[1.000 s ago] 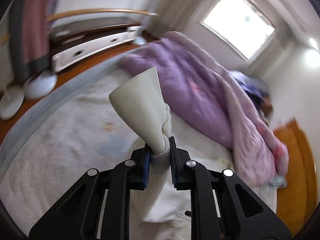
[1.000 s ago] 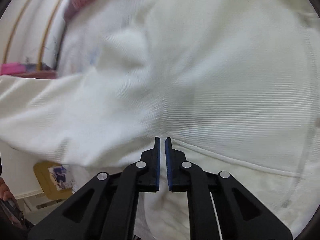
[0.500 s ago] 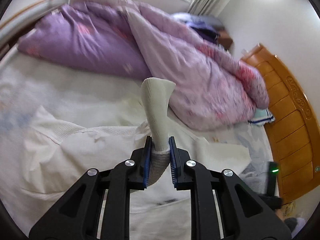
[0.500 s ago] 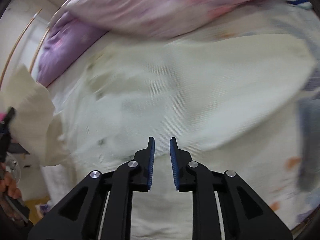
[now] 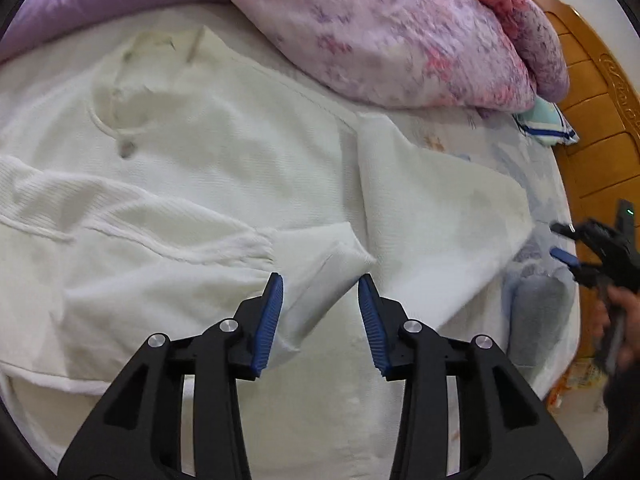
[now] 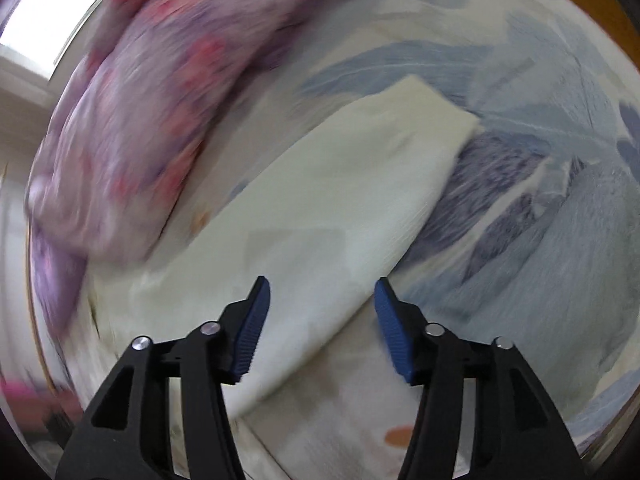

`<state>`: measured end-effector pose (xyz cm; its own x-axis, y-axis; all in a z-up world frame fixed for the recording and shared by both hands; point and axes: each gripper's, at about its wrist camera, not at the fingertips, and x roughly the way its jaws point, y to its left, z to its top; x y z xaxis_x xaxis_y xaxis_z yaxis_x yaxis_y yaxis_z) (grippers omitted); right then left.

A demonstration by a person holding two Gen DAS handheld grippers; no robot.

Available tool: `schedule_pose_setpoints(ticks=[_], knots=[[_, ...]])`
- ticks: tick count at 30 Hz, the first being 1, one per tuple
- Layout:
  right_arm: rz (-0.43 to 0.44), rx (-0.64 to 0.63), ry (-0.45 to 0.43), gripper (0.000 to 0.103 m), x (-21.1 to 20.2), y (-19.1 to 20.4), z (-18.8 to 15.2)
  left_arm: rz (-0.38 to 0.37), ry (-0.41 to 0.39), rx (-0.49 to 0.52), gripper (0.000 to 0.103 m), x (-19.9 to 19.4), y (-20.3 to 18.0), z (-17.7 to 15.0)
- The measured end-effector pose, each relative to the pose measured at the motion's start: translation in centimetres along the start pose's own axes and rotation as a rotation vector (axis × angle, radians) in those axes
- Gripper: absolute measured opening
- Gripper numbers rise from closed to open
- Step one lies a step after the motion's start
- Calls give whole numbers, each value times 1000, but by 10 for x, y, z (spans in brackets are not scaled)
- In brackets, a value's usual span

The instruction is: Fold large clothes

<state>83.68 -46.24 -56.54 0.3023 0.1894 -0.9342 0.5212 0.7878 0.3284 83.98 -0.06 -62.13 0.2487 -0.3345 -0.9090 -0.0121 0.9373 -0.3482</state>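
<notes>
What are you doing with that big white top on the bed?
A person is folding a white hoodie spread flat on the bed, using a pair of tongs in each hand. The left tongs are opening, and the cuff of one sleeve, laid across the body, lies loose between them. The right tongs are opening too, over the other sleeve, which lies stretched out to the side, not gripped. A purple quilt is heaped behind the hoodie.
</notes>
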Motion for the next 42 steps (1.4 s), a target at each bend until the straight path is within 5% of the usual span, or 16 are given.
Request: schedule_pose_setpoints(ticks=[4, 13, 19, 21, 22, 23, 26, 28, 30, 32, 33, 35, 40, 42], knots=[[-41, 153, 35, 55, 25, -37, 34, 3, -72, -17, 68, -15, 5, -10], [-63, 292, 89, 59, 65, -73, 50, 37, 48, 55, 69, 28, -12, -11], [13, 351, 115, 64, 87, -89, 55, 156, 137, 129, 72, 72, -24, -33], [26, 372, 110, 64, 88, -94, 59, 194, 109, 154, 60, 73, -26, -31], [35, 383, 102, 64, 88, -98, 59, 150, 101, 134, 28, 70, -25, -28], [43, 387, 97, 66, 89, -99, 63, 50, 105, 88, 7, 67, -24, -23], [72, 392, 77, 67, 89, -106, 64, -11, 59, 137, 5, 53, -46, -14], [85, 389, 40, 51, 82, -109, 62, -75, 37, 144, 5, 48, -60, -9], [102, 385, 15, 16, 74, -115, 59, -114, 22, 178, 5, 45, -73, -7], [126, 370, 0, 6, 67, -115, 57, -107, 23, 171, 5, 46, -73, -8], [126, 349, -11, 5, 63, -114, 56, -106, 18, 148, 5, 43, -67, -9], [133, 319, -44, 4, 53, -110, 55, -105, 19, 101, 25, 36, -51, -16], [128, 138, -187, 4, 0, -78, 41, 61, -24, 62, 55, 2, -3, -30], [126, 58, -244, 4, -25, -58, 31, 157, -43, 32, 57, -16, 27, -33]])
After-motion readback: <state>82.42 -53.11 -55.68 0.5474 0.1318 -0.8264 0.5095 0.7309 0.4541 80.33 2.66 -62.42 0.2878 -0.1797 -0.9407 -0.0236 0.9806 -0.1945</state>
